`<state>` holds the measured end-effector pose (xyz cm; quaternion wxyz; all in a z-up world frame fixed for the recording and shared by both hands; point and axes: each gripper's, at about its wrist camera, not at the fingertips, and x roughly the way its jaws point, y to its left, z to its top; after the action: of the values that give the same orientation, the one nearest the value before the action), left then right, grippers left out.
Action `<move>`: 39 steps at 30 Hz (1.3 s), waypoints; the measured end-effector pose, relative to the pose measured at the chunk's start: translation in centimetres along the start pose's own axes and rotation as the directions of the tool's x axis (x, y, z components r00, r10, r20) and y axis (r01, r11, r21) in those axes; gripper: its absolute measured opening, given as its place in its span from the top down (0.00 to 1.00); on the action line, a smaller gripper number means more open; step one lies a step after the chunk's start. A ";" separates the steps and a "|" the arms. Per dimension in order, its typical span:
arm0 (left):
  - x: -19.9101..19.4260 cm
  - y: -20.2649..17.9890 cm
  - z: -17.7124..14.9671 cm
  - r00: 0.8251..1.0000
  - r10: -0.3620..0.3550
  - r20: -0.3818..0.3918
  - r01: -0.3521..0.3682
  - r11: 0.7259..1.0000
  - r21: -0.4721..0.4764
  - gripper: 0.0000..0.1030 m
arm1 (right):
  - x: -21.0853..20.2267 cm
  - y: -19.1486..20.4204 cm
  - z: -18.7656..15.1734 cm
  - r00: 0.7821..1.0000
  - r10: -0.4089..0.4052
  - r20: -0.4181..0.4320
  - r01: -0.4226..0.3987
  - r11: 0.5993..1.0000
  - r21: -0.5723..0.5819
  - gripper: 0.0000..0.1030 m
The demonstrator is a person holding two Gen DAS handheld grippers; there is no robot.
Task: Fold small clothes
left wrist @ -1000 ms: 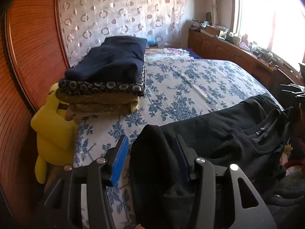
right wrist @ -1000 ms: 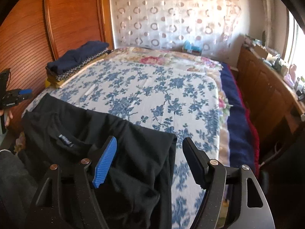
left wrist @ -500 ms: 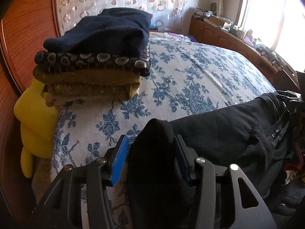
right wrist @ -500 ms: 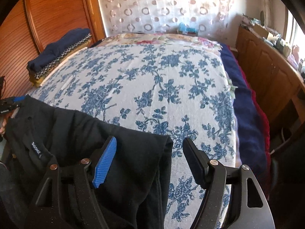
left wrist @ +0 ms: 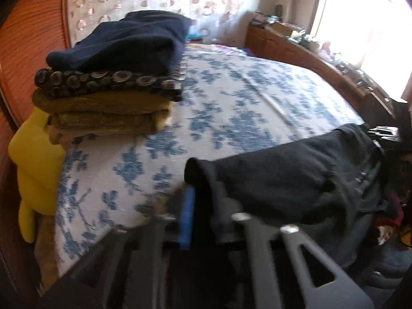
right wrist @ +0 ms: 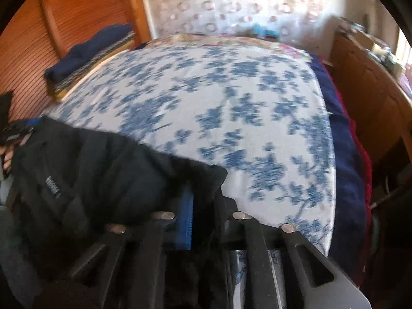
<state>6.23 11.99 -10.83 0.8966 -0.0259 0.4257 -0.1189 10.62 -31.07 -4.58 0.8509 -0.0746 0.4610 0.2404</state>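
Both hand-held grippers, left [left wrist: 203,206] & right [right wrist: 203,206], were open a sec ago; now jaws closing, clamping black shirt [left wrist: 283,177] at 6 o'clock on bed [right wrist: 231,108]. Shirt's gripped, prob ready for folding.

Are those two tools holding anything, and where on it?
Both grip the black cotton T-shirt: the left tool pinches one sleeve end, the right tool the other side's edge.

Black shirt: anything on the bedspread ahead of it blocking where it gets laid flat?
Nothing visible does. Both grippers are pinching the black shirt, and the floral bedspread ahead lies bare; the folded stack sits off by the headboard.
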 end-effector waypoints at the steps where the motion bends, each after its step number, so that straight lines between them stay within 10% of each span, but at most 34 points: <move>1: -0.4 -0.5 -0.1 1.000 0.005 0.009 -0.005 1.000 0.013 0.96 | -0.1 0.3 -0.3 1.000 0.011 0.000 -0.011 1.000 -0.005 0.92; 10: -12.4 -5.3 1.4 0.957 -0.062 0.283 0.048 0.997 0.054 0.96 | -10.7 2.6 -1.1 0.963 0.028 0.270 -0.037 0.999 0.029 0.93; 31: -29.8 -6.2 6.2 0.744 -0.123 0.657 0.087 0.992 0.087 0.96 | -31.7 7.4 1.5 0.812 0.056 0.582 -0.016 0.997 -0.074 0.94; 35: -29.5 -5.3 9.4 0.734 -0.098 0.672 0.065 0.995 0.075 0.96 | -35.1 7.5 3.2 0.777 0.055 0.627 0.000 0.996 -0.088 0.94; 39: -26.5 -4.0 14.1 0.760 -0.029 0.649 0.005 0.999 0.039 0.96 | -35.4 5.9 6.9 0.773 0.007 0.634 0.039 0.997 -0.059 0.94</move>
<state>0.20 13.55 18.82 0.9877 -0.0539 0.0868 -0.1182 -3.27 -35.60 28.86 0.9554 -0.0224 0.1384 0.2601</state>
